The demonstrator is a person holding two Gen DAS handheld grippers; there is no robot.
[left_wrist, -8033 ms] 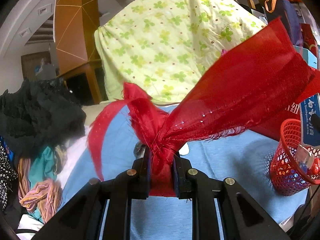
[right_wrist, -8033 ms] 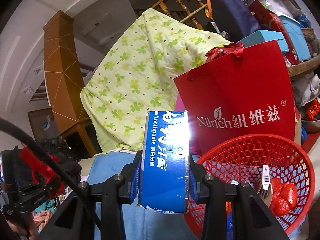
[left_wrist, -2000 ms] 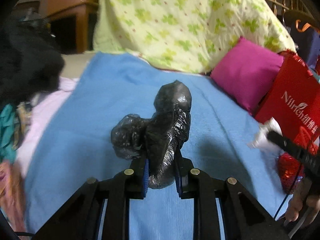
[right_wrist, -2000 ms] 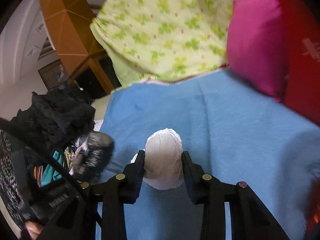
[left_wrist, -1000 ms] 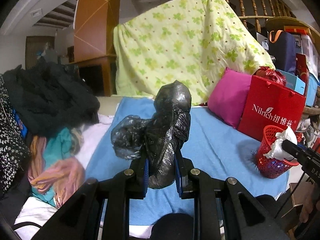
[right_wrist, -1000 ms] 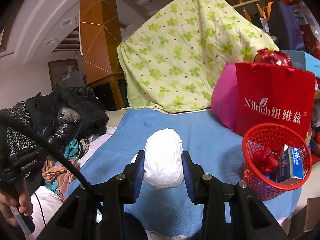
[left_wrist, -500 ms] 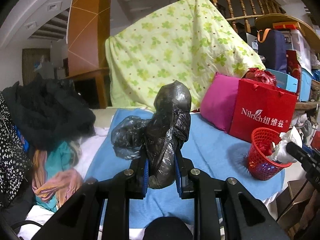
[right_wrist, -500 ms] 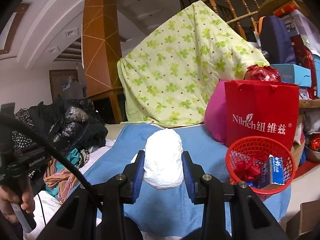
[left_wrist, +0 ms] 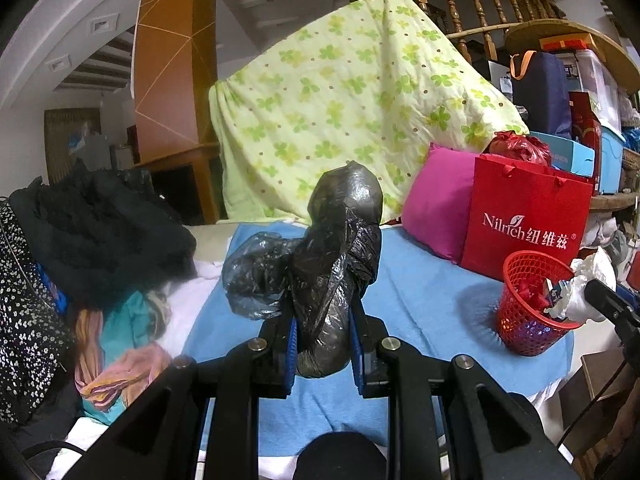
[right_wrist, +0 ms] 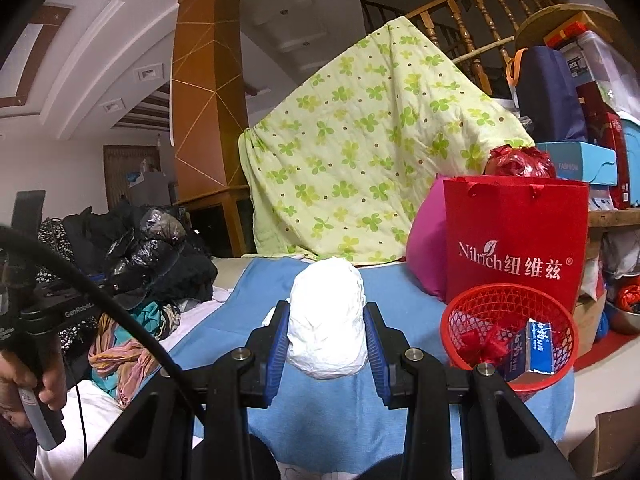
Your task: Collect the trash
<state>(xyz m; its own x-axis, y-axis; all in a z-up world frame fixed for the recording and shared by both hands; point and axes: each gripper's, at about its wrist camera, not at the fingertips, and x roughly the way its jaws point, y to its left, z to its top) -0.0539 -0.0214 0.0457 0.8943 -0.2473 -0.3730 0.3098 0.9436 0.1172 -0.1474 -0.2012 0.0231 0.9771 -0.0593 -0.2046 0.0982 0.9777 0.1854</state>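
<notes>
Left wrist view: I have the crumpled black plastic bag clenched between the left gripper fingers, held up above the blue blanket on the bed. In the right wrist view the white paper wad is pinched the same way in the right gripper, also clear of the blanket. A couple of seconds ago both cameras were low and close over the blanket; now they sit higher and further back, so I judge both pickups done and the carry under way. The red mesh basket stands at the blanket's right edge, just in front of the red paper bag, already holding a blue toothpaste box and red scraps. The wad is near its rim in the left view. Next I would drop it there, then swing the left hand across.
</notes>
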